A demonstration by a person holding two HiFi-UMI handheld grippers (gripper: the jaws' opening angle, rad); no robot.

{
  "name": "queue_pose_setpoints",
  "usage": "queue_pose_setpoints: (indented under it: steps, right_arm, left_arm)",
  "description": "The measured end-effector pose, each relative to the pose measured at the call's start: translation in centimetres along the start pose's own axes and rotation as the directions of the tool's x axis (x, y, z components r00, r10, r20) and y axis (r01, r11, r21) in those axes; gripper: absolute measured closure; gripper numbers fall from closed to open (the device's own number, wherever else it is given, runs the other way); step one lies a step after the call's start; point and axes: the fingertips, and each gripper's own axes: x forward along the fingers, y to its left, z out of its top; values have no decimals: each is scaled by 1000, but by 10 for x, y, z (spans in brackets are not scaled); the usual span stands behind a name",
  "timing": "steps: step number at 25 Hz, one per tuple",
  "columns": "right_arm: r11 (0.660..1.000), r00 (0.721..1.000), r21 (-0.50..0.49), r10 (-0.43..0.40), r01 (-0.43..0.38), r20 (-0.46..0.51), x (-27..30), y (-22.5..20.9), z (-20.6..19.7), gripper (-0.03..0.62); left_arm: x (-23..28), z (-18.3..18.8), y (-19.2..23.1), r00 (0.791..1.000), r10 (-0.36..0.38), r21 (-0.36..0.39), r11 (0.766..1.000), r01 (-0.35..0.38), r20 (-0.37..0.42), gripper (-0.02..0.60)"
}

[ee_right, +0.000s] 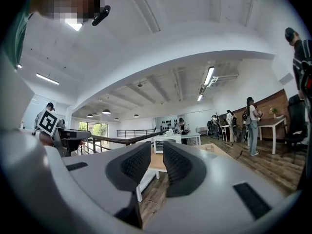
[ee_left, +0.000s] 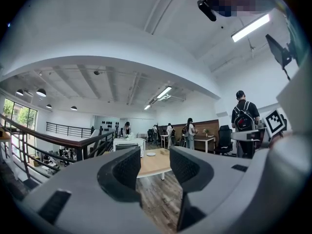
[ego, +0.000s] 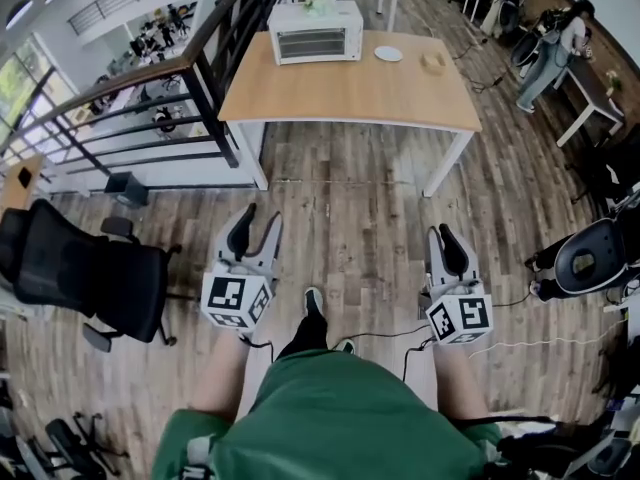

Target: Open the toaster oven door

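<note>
The white toaster oven [ego: 315, 31] stands with its door closed at the far left end of a wooden table [ego: 350, 93], well away from both grippers. Low over the wood floor, my left gripper [ego: 260, 218] is open with nothing between its jaws. My right gripper [ego: 441, 233] hangs at the same height, its jaws a narrow gap apart and empty. In the left gripper view the toaster oven [ee_left: 126, 144] is small and distant beyond the left gripper [ee_left: 155, 157]. In the right gripper view the toaster oven [ee_right: 165, 143] shows just above the right gripper [ee_right: 157, 155].
A white plate [ego: 388, 54] and a small box [ego: 433, 62] sit on the table. A black railing [ego: 200, 68] runs along the left. A black office chair [ego: 90, 268] stands at left, another chair [ego: 590, 258] at right. People [ego: 555, 38] stand by desks at far right. Cables lie on the floor.
</note>
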Motion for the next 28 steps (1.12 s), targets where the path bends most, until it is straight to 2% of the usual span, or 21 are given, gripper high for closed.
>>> queue_pose_setpoints:
  steps: [4,9,18,22,28]
  right_arm:
    - [999,999,-4,-36,36,-27,32,-15,-10,502]
    - [993,992,-30,-115,114,-48,83,-47,-9,502]
    - [988,987,-76,-140,134,-81,195,-49,-3,502]
    - [984,982,-93,-158,149,-100,213,-54,-2,502]
    - [983,981,-90,-169,161,-91,233,-72,0,502]
  left_arm:
    - [36,-13,28,1000,2,-4,1000,-2,-7,397]
    - [100,-25,67,1000,-15,-53,998,15,10,397]
    - [198,-44,137,998,-59,-120,991,60,9,397]
    - [225,-47,148,997,-77,-138,987,77,5,397]
    - [256,-42,143,993,-120,-141,983,120,9,397]
